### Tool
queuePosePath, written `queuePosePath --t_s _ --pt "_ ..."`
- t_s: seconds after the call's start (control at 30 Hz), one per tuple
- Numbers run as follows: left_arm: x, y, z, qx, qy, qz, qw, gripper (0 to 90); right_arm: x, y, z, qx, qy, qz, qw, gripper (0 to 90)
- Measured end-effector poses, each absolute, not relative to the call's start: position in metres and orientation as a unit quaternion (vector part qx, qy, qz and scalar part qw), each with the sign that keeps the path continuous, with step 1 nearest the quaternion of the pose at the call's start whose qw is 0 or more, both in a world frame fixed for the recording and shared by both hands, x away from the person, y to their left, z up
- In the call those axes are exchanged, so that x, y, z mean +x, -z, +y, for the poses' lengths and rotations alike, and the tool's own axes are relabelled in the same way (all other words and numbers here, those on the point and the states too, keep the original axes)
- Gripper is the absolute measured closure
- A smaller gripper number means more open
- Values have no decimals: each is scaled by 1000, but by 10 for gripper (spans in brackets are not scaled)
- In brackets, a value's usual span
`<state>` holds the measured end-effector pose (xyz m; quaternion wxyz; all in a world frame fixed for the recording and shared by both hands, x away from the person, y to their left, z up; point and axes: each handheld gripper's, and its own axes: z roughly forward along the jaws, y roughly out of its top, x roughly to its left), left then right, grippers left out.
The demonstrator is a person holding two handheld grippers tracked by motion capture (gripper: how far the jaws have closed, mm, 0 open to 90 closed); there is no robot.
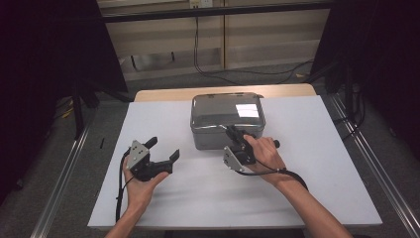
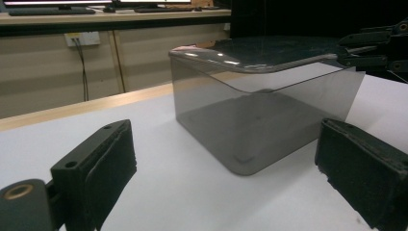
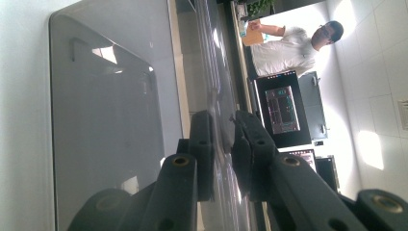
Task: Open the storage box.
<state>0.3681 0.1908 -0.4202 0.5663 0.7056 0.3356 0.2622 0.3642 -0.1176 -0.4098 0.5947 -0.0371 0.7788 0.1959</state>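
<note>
A smoky grey, glossy rectangular box with rounded corners and an overhanging lid [image 1: 227,119] is sitting on the white tabletop [image 1: 307,163], toward its far edge and about midway between the left and right edges. Its long axis is running parallel to that far edge, with the lid facing up.

The right gripper [image 1: 233,133] is reaching in from the near side, and its jaws are pinching together on the lid's near rim; in the right gripper view the two pads are clamping the thin lid edge [image 3: 222,144] between them. The right hand [image 1: 265,156] is wrapping the gripper body, forearm angling in from the near right.

The left gripper [image 1: 163,148] is hovering left of the box, well apart from it, jaws standing wide apart and holding nothing, aiming toward the box's left end [image 2: 250,115]. The left hand [image 1: 141,181] is cupping it from below.
</note>
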Motion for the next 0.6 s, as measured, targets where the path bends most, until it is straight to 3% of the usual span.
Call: queuePosePath --t_s 0.6 --pt "407 412 159 718 -266 300 569 164 366 402 -118 -36 -200 777 596 790"
